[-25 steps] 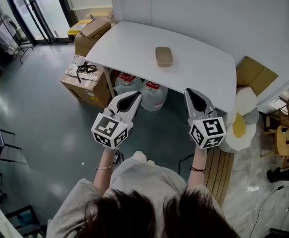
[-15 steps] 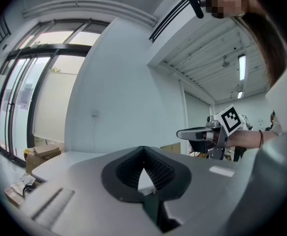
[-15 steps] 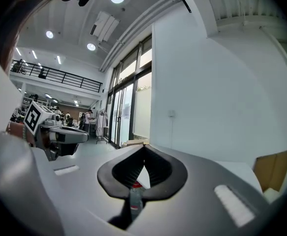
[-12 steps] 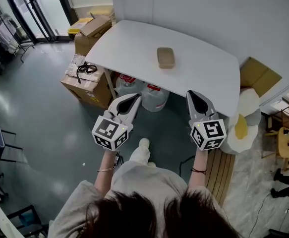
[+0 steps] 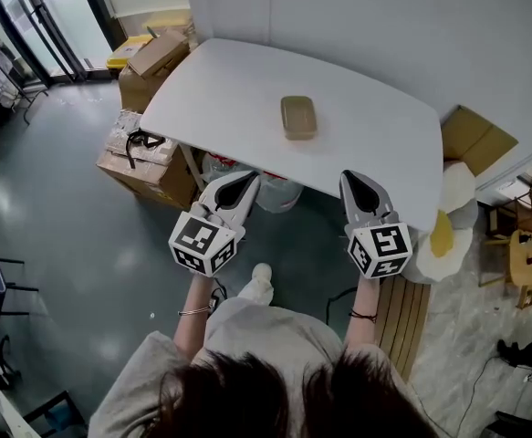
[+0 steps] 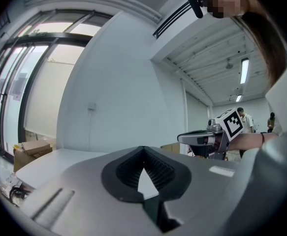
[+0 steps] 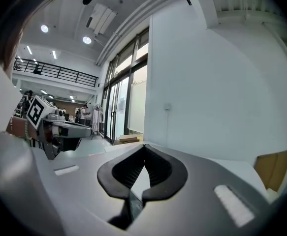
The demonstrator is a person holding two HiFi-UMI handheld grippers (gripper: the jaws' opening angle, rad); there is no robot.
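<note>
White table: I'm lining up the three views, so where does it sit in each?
Head view: white table, upper middle.
Left gripper view: white table, lower left.
Right gripper view: white table, lower right.
Shared landmark: cardboard box off the table's end.

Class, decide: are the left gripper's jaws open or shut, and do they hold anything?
Shut and empty. The left gripper, seen in its own view, has its tips meeting, with nothing between them.

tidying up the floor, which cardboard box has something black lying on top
The low cardboard box at the table's left corner, nearest the left gripper: a black looped item lies on it. The far box and the right-hand box carry none.
</note>
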